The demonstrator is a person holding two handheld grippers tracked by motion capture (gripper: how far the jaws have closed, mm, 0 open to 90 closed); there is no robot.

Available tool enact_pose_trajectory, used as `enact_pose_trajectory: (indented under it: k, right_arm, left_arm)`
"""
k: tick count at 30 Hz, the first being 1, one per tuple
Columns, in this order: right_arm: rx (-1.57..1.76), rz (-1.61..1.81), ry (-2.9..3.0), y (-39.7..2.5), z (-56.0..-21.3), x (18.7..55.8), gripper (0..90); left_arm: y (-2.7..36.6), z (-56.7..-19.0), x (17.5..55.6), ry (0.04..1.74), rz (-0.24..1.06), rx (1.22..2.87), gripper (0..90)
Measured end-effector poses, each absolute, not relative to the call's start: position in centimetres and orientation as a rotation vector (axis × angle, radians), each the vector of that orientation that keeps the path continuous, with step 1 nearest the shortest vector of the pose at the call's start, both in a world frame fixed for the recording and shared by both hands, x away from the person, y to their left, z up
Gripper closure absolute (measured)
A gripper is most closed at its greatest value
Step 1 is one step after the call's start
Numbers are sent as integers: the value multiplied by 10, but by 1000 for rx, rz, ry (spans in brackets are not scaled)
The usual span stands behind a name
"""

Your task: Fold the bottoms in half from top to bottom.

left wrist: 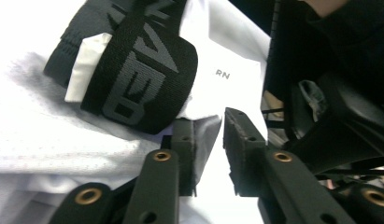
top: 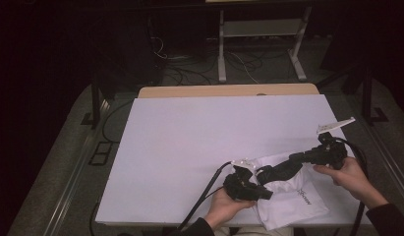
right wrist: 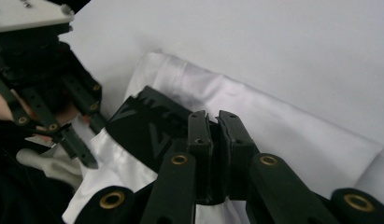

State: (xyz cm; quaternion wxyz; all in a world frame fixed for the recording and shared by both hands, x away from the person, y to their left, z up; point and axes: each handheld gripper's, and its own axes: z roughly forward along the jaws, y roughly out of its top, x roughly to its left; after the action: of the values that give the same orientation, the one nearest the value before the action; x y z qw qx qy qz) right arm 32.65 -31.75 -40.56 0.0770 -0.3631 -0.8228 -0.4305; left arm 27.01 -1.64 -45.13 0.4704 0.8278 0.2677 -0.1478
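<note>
Soft, limp white garment: right gripper clenches its black waistband beside the released left gripper.

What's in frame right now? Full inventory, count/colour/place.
White garment: 1, white with small dark lettering, near right part of the table, under both grippers.
Black waistband: 1, black elastic with grey lettering, on the garment, running between the grippers.
Table: 1, white top with a wooden strip at the far edge, centre.
Frame legs: 2, white, on the floor beyond the table.
Cables: several, dark and white, on the floor behind the table.
Left gripper: 1, black, jaws apart with a fold of white fabric between them.
Right gripper: 1, black, jaws closed on the waistband.
Hands: 2, left hand and right hand, at the near edge.
</note>
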Motion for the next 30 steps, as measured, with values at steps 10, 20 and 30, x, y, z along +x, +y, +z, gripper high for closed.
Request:
enact_pose_trajectory:
  k: [10,20,30]
  right_arm:
    - [-1088,-1299,-2428,-328,-412,304,827]
    - [-1092,-1291,-2392,-337,-420,291,826]
    - [-1081,-1272,-2381,-341,-424,279,826]
  left_arm:
    - [-14,-445,270,673,-327,2017,481]
    - [-12,-438,274,684,-258,2011,360]
    - [-2,-433,281,661,-216,1979,243]
